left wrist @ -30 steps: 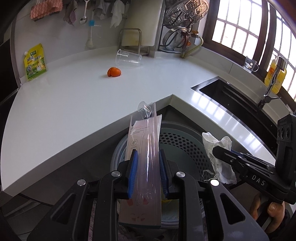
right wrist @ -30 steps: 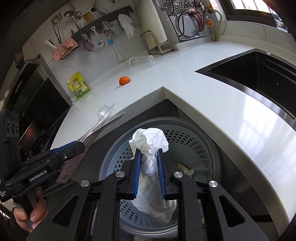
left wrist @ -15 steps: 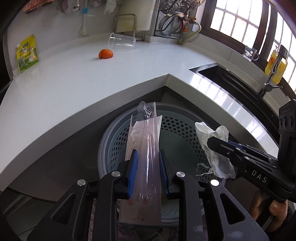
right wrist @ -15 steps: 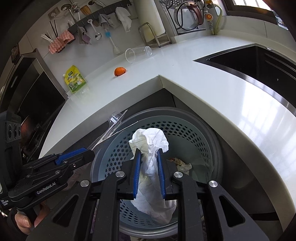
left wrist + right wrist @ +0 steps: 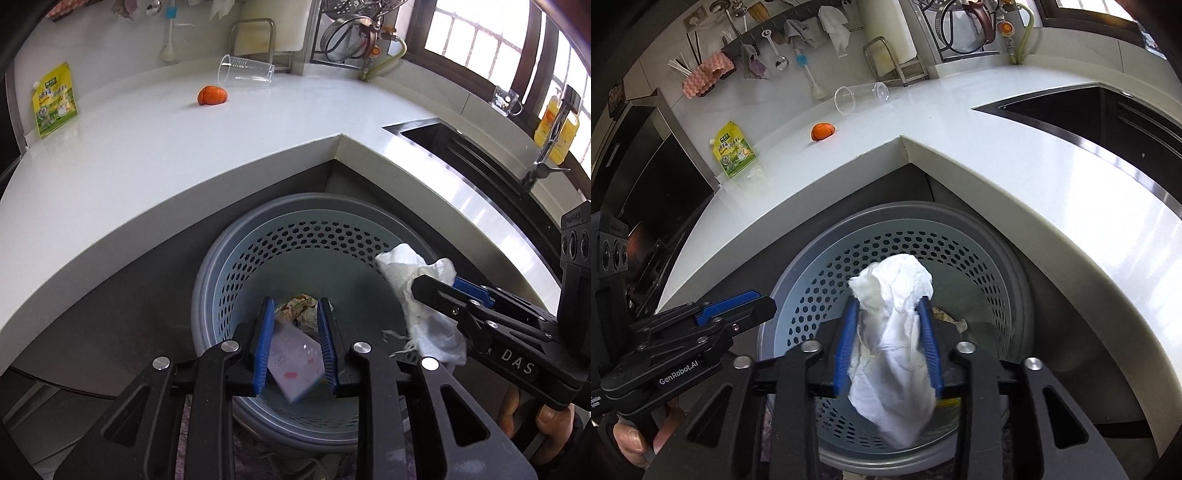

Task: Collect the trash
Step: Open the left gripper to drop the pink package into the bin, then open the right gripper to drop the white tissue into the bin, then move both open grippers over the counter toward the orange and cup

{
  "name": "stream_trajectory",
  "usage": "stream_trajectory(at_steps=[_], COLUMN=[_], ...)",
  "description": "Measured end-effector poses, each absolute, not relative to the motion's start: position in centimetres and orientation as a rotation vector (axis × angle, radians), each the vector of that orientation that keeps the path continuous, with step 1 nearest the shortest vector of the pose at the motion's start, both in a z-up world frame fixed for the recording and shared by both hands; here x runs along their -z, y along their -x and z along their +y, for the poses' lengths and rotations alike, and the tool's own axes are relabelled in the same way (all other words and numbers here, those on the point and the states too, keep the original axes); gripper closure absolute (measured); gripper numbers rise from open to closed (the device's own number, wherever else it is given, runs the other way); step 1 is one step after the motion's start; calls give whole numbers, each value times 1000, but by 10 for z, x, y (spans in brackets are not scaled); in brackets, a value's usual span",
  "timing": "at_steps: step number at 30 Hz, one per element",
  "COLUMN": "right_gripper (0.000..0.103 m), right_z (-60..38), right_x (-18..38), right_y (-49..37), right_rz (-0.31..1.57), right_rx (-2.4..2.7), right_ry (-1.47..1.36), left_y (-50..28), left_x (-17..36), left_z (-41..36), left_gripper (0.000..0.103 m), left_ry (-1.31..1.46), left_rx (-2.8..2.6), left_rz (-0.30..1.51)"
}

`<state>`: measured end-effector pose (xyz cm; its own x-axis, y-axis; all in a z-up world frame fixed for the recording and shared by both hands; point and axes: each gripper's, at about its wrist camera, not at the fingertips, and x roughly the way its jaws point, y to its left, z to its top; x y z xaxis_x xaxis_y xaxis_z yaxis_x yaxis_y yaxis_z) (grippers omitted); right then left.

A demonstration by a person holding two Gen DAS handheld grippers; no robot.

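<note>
A grey perforated trash basket (image 5: 258, 258) (image 5: 979, 251) stands on the floor in the counter's inner corner. My left gripper (image 5: 295, 306) hangs over it with jaws apart; a pink-and-white plastic wrapper (image 5: 295, 354) is falling between them into the basket, above crumpled trash (image 5: 301, 308). My right gripper (image 5: 888, 306) is over the basket too, its jaws parted a little, with a crumpled white tissue (image 5: 894, 332) still between them; the tissue also shows in the left wrist view (image 5: 417, 291). The right gripper is seen there (image 5: 480, 314), the left gripper here (image 5: 701, 321).
On the white counter (image 5: 147, 155) lie an orange peel (image 5: 211, 95) (image 5: 823, 131), a tipped clear plastic cup (image 5: 245, 71) (image 5: 860, 96) and a yellow-green pouch (image 5: 55, 99) (image 5: 733, 149). A dark sink (image 5: 461, 151) (image 5: 1108, 114) is at the right.
Both grippers moved down over the basket. My left gripper opened and let go of the wrapper, which is dropping in. My right gripper's jaws have spread around the tissue.
</note>
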<state>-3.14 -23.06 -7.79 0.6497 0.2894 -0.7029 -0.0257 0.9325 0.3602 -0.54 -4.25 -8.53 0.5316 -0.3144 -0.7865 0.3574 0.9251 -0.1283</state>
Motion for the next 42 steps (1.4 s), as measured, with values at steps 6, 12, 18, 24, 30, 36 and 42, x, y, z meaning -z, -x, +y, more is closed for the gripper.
stream_trajectory(at_steps=[6, 12, 18, 24, 30, 36, 42], right_gripper=[51, 44, 39, 30, 24, 20, 18], right_z=[-237, -240, -241, -244, -244, -244, -247], right_x=[77, 77, 76, 72, 62, 38, 3], right_y=[34, 35, 36, 39, 39, 24, -15], right_rz=[835, 831, 823, 775, 721, 670, 613], right_rx=[-168, -168, -164, -157, -147, -172, -183], right_ry=[-347, -364, -370, -373, -339, -278, -183], left_y=[5, 6, 8, 9, 6, -9, -54], left_x=[84, 84, 80, 74, 65, 44, 14], left_z=[-35, -32, -28, -25, -15, 1, 9], left_gripper=[46, 39, 22, 10, 6, 6, 6], left_ry=[-25, -18, 5, -13, -10, 28, 34], left_rx=[379, 374, 378, 339, 292, 211, 145], left_rz=[920, 918, 895, 842, 776, 688, 637])
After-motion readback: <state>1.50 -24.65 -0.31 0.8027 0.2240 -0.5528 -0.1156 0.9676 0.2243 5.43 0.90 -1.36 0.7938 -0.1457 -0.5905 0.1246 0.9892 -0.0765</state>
